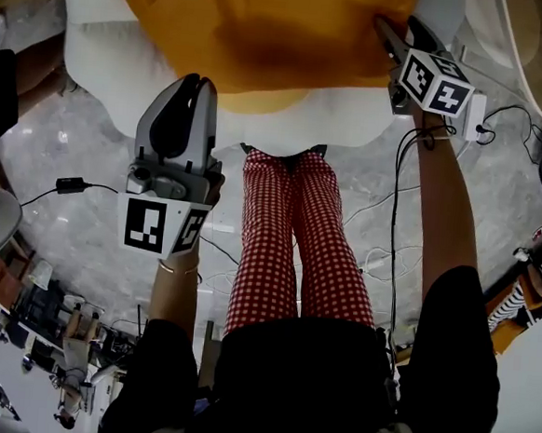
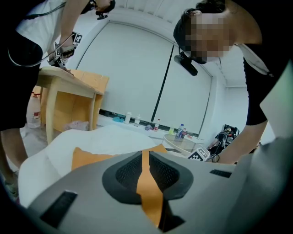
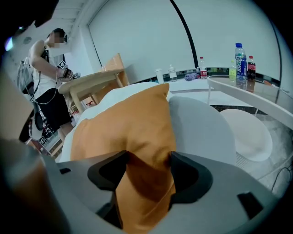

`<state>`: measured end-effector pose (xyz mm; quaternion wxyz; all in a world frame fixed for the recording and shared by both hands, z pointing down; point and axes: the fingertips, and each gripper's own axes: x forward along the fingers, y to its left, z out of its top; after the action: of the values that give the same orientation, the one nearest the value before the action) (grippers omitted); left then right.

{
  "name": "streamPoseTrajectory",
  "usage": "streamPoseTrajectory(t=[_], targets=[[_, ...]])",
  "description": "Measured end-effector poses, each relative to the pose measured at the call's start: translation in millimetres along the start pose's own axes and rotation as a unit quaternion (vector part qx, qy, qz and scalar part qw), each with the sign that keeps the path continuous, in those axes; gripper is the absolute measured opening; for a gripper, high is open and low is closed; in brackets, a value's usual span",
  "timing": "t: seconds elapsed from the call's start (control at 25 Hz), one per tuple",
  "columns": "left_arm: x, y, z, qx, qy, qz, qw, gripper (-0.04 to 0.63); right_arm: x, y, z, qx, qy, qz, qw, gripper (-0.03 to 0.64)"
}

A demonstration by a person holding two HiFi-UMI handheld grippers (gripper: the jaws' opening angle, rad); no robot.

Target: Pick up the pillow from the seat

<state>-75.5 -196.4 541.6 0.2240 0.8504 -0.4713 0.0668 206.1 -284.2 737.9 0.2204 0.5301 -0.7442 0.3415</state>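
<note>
No readable text, label, brand or number anywhere.

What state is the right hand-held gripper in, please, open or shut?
Open: the right hand-held gripper has jaws wide apart, with the orange pillow between them.

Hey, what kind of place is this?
Probably an indoor recording lab: loose power cables across the grey marble-look floor, a plain wooden table, drink bottles along a window ledge.

head view steeply down, both gripper views low toward the pillow [image 1: 267,33]
</note>
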Motion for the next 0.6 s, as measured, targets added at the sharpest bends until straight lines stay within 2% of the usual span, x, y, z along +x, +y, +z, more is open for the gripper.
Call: streamPoseTrajectory(t=[0.12,0.28,0.44,0.6], targets=[[0,0,4,-0.01,-0.012,-0.005,0.9999,0.035,1,3,2,0.0,-0.001,-0.003,1.0,0.296],[-4,3,-1,-0.007,0.0,-0.001,1.0,0.035,1,5,2,0.0,0.0,-0.001,1.0,0.287],[-4,-3,3,-0.017,-0.016,-0.004,0.9997,0.035,-3,7,0,-0.009,-0.002,0.003,1.0,0.237],[-7,3,-1,-0.012,-0.007,-0.001,0.9999,0.035,0,11,0,-0.005,-0.006,0.004,1.0,0.195]])
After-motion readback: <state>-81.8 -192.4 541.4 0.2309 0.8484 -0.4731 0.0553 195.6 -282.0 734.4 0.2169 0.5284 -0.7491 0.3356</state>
